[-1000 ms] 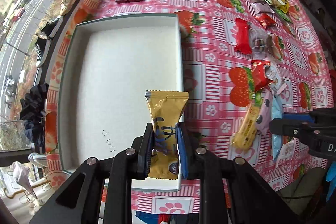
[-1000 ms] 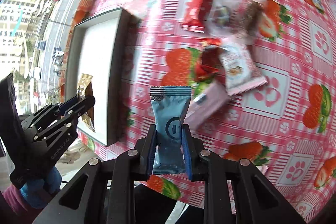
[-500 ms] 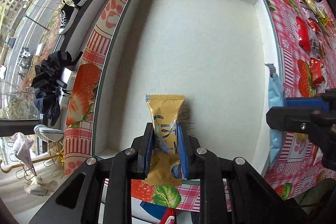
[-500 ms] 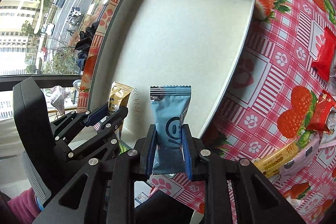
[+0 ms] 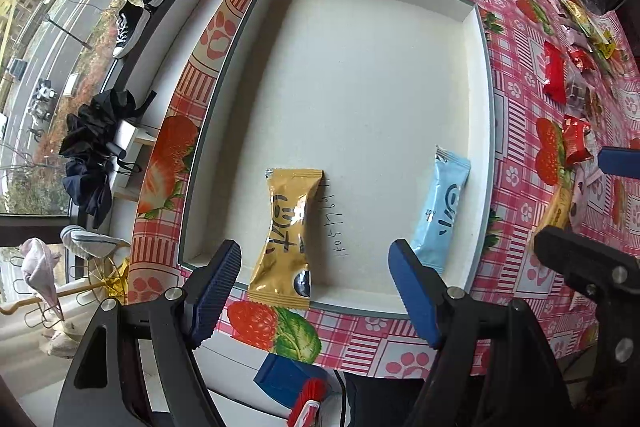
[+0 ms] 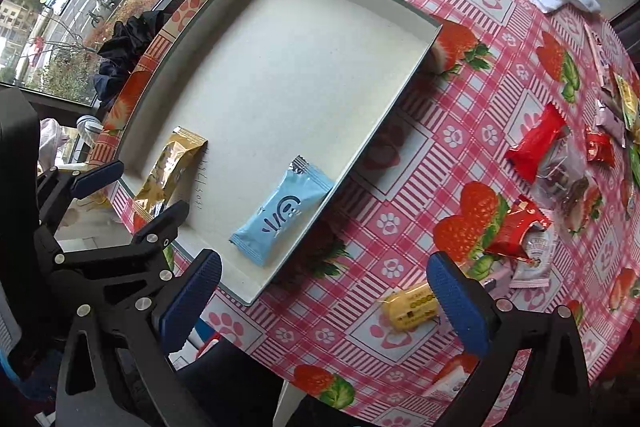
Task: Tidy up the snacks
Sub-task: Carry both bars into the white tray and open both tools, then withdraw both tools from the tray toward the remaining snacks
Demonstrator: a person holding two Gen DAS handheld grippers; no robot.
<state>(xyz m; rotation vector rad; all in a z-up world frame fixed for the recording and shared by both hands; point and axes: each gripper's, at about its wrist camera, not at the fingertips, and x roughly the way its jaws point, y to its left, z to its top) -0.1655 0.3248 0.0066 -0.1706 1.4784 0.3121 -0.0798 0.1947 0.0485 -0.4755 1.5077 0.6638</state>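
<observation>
Both snack packets are lying flat in the white tray [image 5: 478, 75]. The gold packet [image 5: 286, 235] is pointing lengthwise toward the far wall, its near end overhanging the near rim. The blue packet [image 5: 442, 211] is lying just beside the right wall, roughly parallel, its near end hidden behind a finger [image 5: 414, 293]. The left tool [image 5: 316, 277] and right tool [image 6: 324, 291] are both gaping wide, released. The remaining snacks [image 6: 536, 147] on the desk [image 6: 460, 131] are blurring near the frame edge.
</observation>
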